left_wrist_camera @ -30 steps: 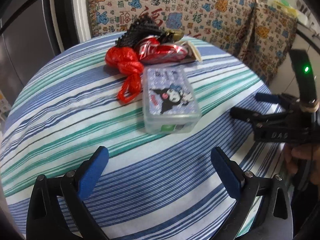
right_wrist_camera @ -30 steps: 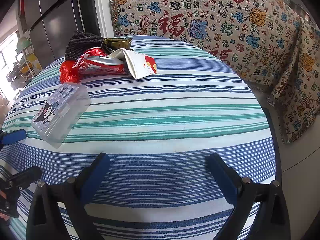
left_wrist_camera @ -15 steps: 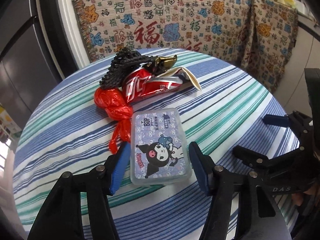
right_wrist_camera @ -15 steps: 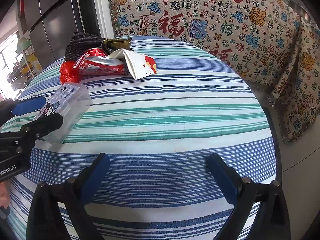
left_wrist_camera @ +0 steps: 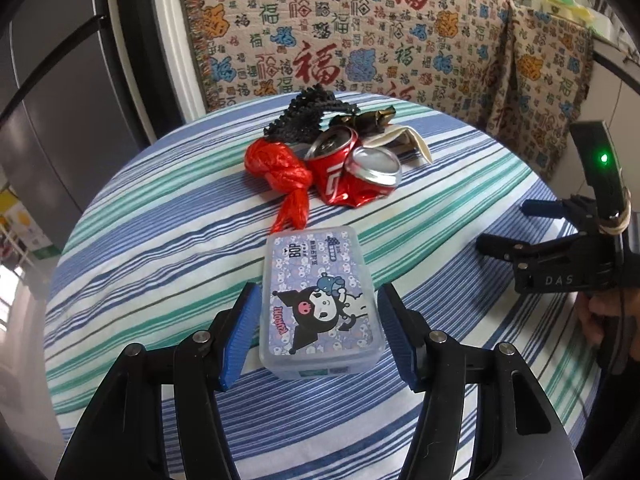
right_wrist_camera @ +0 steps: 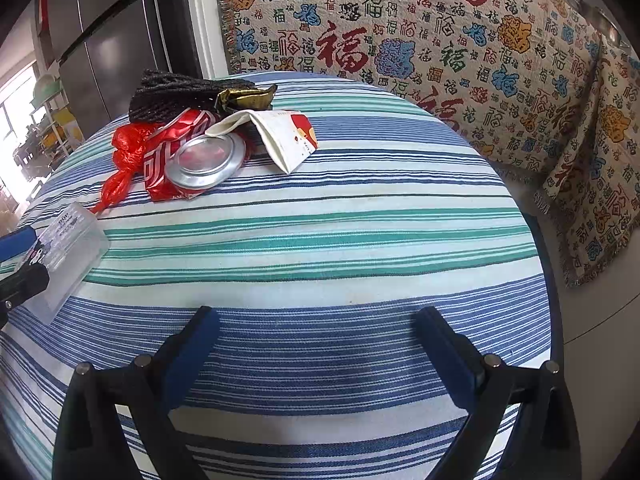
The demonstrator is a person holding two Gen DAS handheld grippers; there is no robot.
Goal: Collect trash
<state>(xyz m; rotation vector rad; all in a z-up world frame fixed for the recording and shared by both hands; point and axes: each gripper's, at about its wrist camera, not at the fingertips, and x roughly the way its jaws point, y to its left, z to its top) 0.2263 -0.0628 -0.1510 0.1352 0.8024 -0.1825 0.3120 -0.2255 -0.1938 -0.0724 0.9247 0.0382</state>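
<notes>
1. The left gripper (left_wrist_camera: 318, 334) has pushed forward since a second ago: the clear plastic box (left_wrist_camera: 320, 300), once well ahead of it, now sits between its blue pads (left_wrist_camera: 240, 336).
2. Its jaws have narrowed from wide-spread to bracketing the box's long sides; a slim gap shows at each pad, so they are released, not yet clamped.
3. The box is a rounded rectangular tub, translucent, with a glossy cartoon label on its lid, and it lies flat on the worktop (left_wrist_camera: 460, 200).
4. The right gripper (right_wrist_camera: 316, 344) has not budged between frames: jaws spread wide, holding nothing, over the near blue stripes of the cloth.
5. In the right wrist view the box (right_wrist_camera: 76, 248) sits at the far left with the left gripper's blue pad (right_wrist_camera: 16, 242) beside it.
6. The trash heap lies beyond the box: a crushed red can (left_wrist_camera: 352, 172) with shiny silver ends, a knotted red plastic bag (left_wrist_camera: 280, 168) that is crinkly and glossy, a black foam net (left_wrist_camera: 304, 116), a dark gold foil wrapper (left_wrist_camera: 368, 118) and a folded white paper packet (right_wrist_camera: 288, 140).
7. The worktop is round, covered in woven cloth striped blue, green and white.
</notes>
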